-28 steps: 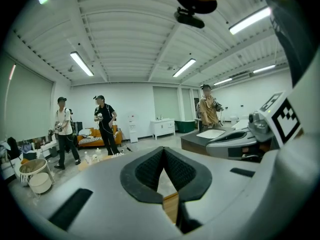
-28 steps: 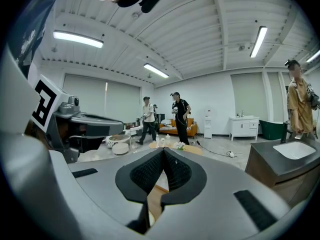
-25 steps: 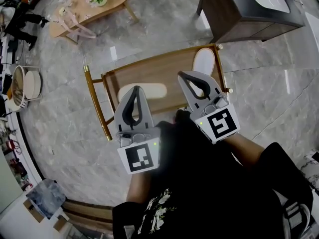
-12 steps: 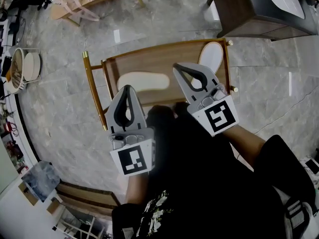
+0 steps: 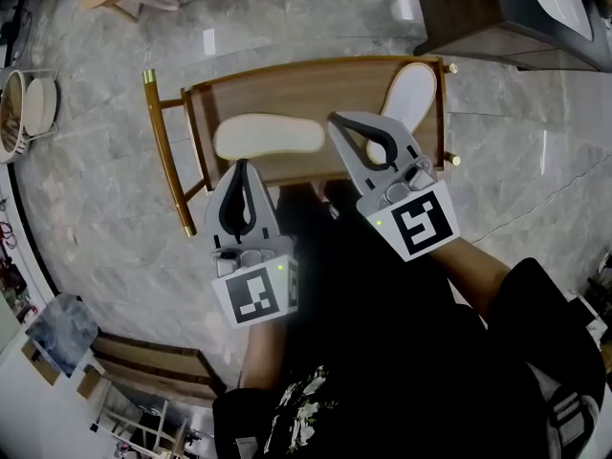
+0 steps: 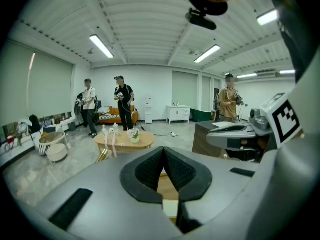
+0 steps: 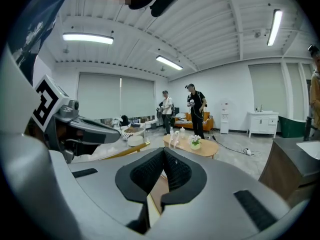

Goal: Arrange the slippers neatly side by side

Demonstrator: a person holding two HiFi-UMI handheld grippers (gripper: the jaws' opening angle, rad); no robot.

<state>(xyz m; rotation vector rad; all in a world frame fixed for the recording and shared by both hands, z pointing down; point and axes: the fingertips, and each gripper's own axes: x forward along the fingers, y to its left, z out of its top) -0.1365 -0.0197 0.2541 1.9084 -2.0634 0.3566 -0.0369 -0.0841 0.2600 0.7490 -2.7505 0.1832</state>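
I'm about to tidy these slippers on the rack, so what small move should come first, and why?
Probably open the right gripper and lower it toward the tilted slipper at the right end of the wooden rack. Both it and the left gripper are shut and empty above the near edge, and that slipper lies at an angle to the other slipper.

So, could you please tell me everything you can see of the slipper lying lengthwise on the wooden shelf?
The slipper is cream-white, with a smooth, sole-shaped outline, slightly pinched at the waist; no strap shows. It lies flat on the wooden shelf, lengthwise, in its left half, apart from the other slipper at the right end. The shut right gripper points near its right end; I cannot tell whether it touches.
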